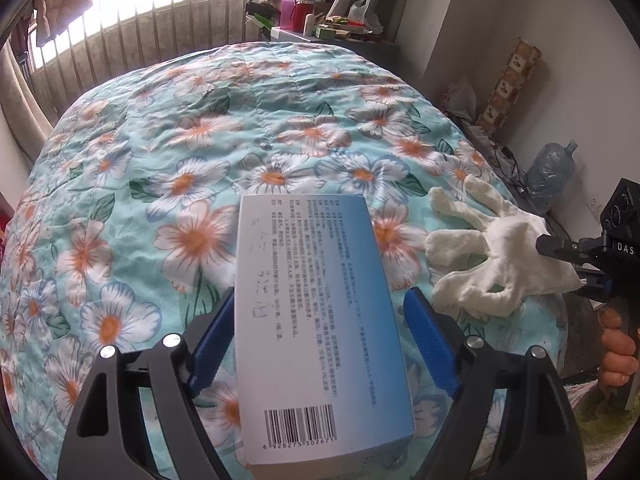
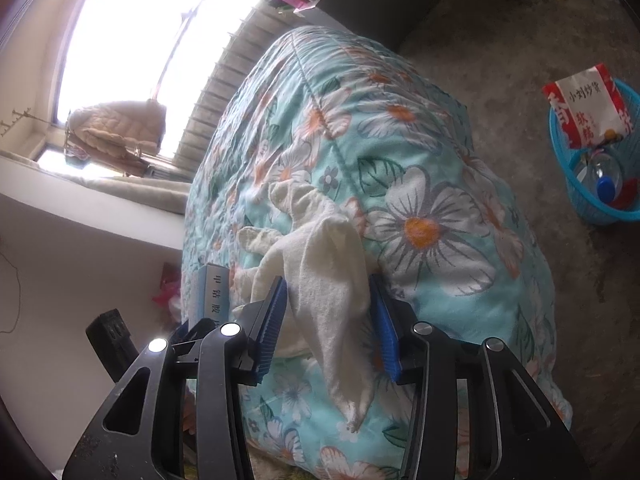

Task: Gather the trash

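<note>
Two pieces of trash on the floral quilt (image 1: 168, 168): a flat carton (image 1: 316, 320) and a white knitted glove (image 1: 480, 256), lying just beside each other near the bed's edge.

Left gripper (image 1: 318, 340): blue ribbed pads spread, straddling the carton's long sides; one pad looks to brush the cardboard, the other stands clear, so nothing clamped. Stiff printed cardboard, glossy, fading blue to white, with a barcode at the near end and crisp corners. Probably light, perhaps empty (walls may buckle under a hard squeeze). Best taken across the narrow width near the middle, where the ribbed rubber should bite on the slick coating.

Right gripper (image 2: 328, 320): fingers parted around the glove's cuff (image 2: 332, 300), cloth filling the gap between the pads; whether the pads are actually pressing cannot be told, though no pinch shows. Soft, limp, coarse cotton weave, fingers splayed and curled over the quilt, cuff drooping over the bed's side. Weighs next to nothing and cannot break, but will sag and trail once lifted. A bunched fold at the cuff gives the surest hold, and care is needed not to catch the quilt beneath.

Blue plastic basket (image 2: 560, 148) on the concrete floor (image 2: 500, 40), well apart from the bed, already holding a red-and-white packet (image 2: 584, 112) and a clear bottle (image 2: 600, 172).
</note>
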